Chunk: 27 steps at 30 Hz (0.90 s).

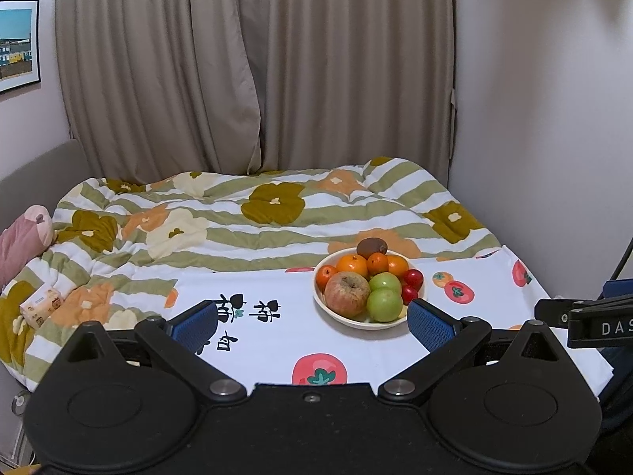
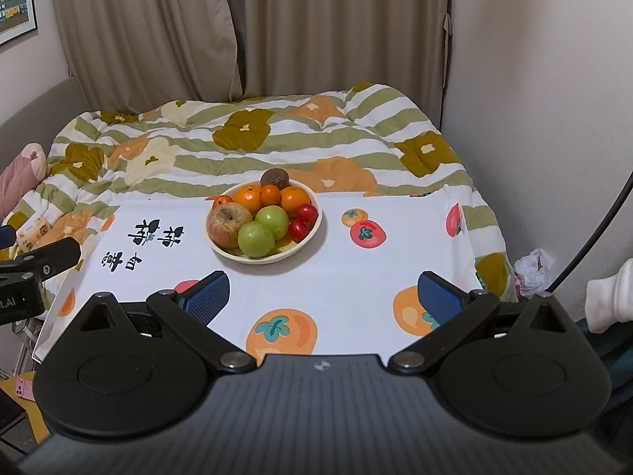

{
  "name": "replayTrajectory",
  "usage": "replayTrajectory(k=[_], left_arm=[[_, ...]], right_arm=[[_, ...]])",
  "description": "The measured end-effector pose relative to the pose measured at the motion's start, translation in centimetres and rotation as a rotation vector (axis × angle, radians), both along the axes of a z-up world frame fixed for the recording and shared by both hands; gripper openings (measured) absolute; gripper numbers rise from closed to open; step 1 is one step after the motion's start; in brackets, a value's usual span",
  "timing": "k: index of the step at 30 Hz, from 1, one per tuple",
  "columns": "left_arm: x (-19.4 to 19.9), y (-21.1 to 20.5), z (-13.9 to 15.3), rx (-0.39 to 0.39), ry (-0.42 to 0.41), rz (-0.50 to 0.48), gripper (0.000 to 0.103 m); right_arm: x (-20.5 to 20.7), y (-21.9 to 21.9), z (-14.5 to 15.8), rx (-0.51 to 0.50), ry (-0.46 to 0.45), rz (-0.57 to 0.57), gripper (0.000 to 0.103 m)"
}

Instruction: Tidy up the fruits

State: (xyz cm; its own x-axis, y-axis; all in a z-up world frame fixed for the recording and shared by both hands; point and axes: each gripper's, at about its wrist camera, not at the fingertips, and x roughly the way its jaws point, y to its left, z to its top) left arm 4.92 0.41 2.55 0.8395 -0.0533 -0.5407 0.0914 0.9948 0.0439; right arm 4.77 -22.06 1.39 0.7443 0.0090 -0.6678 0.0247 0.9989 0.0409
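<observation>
Holding both grippers back, left black gripper (image 1: pixel 310 326) and right black gripper (image 2: pixel 322 297) spread wide and empty, I see the mixed fruits (image 2: pixel 263 213) heaped in the cream round bowl (image 2: pixel 316 219) on the white printed cloth (image 2: pixel 356 277); this fits either gathered or awaiting sorting.

Each gripper is matte black plastic: two rounded housings with recessed discs, angled link arms pinned with silver screws, and fingers faced with blue textured pads (image 1: pixel 429 322). The left gripper (image 1: pixel 312 322) has a smooth base; the right gripper (image 2: pixel 324 295) has a ribbed one with a small logo.
</observation>
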Motion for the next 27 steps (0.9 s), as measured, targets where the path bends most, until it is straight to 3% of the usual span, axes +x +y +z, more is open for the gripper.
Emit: replayTrajectory(k=[27], left_arm=[[2.0, -0.1, -0.8, 0.012, 0.005, 0.003, 0.103]], right_arm=[[1.4, -0.2, -0.3, -0.004, 0.016, -0.027, 0.103]])
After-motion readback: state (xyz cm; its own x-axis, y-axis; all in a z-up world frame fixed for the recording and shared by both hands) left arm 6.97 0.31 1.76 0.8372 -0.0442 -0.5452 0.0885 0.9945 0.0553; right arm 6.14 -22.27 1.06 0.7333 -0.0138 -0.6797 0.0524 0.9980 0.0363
